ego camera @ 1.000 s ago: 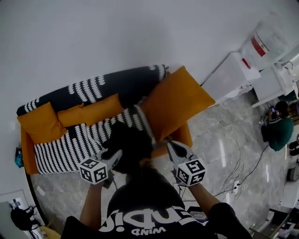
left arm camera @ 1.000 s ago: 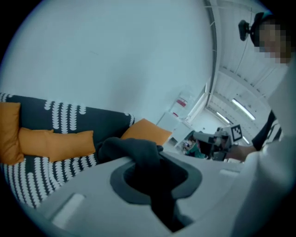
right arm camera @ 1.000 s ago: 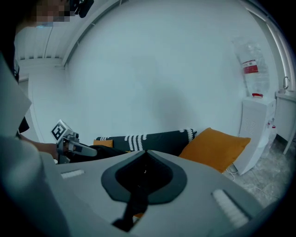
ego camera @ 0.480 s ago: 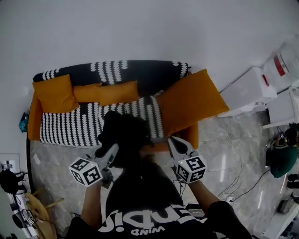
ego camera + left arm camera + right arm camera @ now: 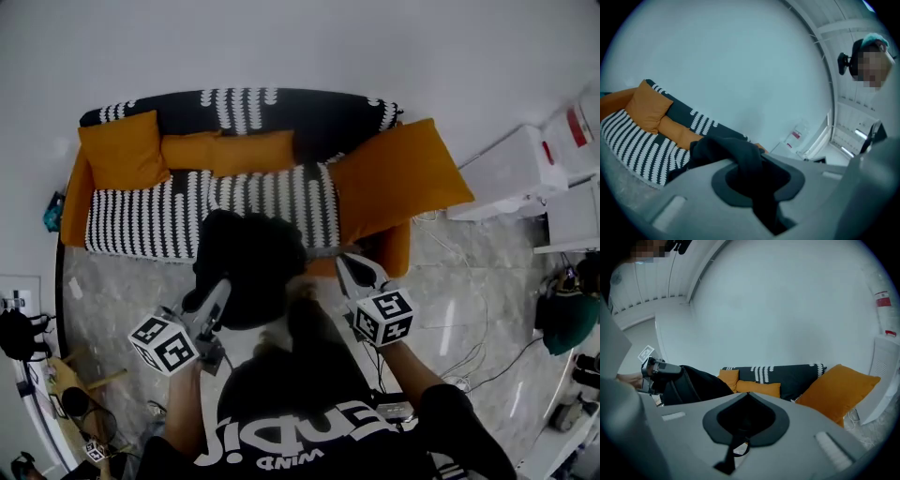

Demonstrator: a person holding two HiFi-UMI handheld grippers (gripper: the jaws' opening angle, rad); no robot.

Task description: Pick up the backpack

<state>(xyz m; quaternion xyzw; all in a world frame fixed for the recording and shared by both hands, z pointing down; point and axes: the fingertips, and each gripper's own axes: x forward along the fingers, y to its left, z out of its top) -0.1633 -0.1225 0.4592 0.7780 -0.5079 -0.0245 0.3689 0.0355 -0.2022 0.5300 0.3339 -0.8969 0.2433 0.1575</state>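
The black backpack (image 5: 248,267) hangs in the air between both grippers, in front of the sofa (image 5: 141,220). My left gripper (image 5: 211,295) is shut on a bunched fold of the backpack's fabric (image 5: 726,150), which fills its jaw notch in the left gripper view. My right gripper (image 5: 347,272) is shut on a thin black strap (image 5: 733,451) that runs down through its closed jaws. In the right gripper view the backpack's body (image 5: 693,385) bulges at the left, with the left gripper (image 5: 658,369) on it.
The striped sofa carries small orange cushions (image 5: 117,150) and one large orange cushion (image 5: 398,192) leaning at its right end. White cabinets (image 5: 511,173) stand to the right. Cables (image 5: 459,375) lie on the marble floor, and a seated person (image 5: 562,314) is at far right.
The backpack, still gripped on both sides, has come off the sofa's seat edge and now hangs over the floor. My left gripper has shifted left; the view has swung so the sofa lies level.
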